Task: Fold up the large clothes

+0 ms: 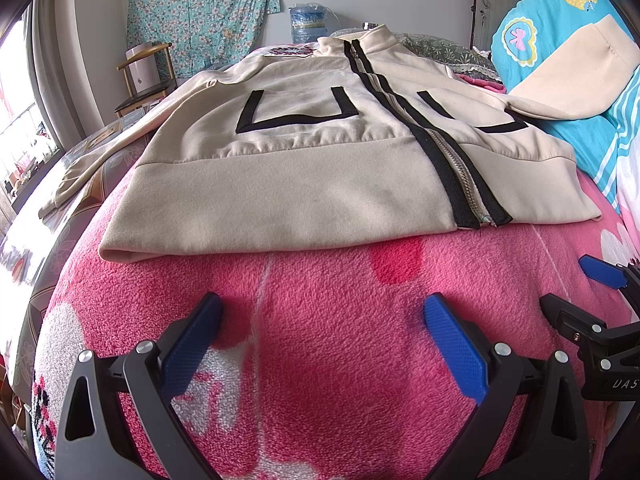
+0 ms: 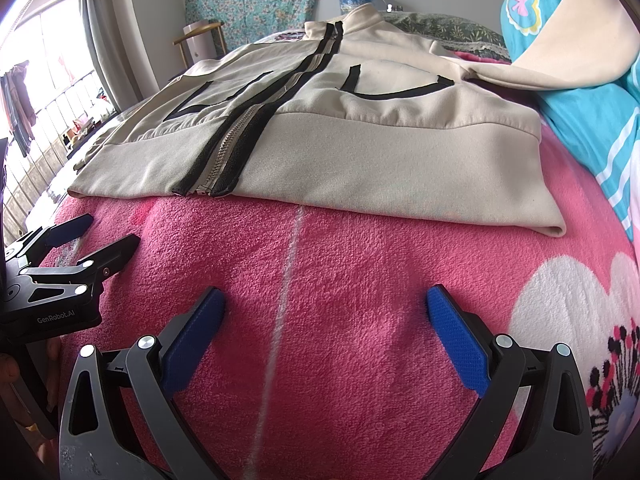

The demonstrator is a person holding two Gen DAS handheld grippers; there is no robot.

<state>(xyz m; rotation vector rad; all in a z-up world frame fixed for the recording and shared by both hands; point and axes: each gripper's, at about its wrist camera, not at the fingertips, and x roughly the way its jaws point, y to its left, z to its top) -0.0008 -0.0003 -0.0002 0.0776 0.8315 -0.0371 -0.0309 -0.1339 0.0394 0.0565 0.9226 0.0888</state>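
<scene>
A cream zip-up jacket (image 1: 304, 160) with black trim lies flat, front up, on a pink fleece blanket (image 1: 340, 340), its hem nearest me. In the right wrist view the same jacket (image 2: 360, 144) spreads ahead, with one sleeve (image 2: 560, 56) lying over a blue pillow. My left gripper (image 1: 322, 308) is open just above the blanket, short of the hem, with nothing between its blue pads. My right gripper (image 2: 324, 304) is open too, empty, in front of the hem's right half. Each gripper shows in the other's view: the right gripper (image 1: 576, 284), the left gripper (image 2: 104, 232).
A blue cartoon-print pillow (image 1: 560, 52) lies at the right. The other sleeve (image 1: 104, 152) trails off the left onto a patterned sheet. A chair (image 1: 148, 80) with a white box, a water jug (image 1: 308, 20) and a hanging floral cloth (image 1: 200, 12) stand at the far wall. Window at the left.
</scene>
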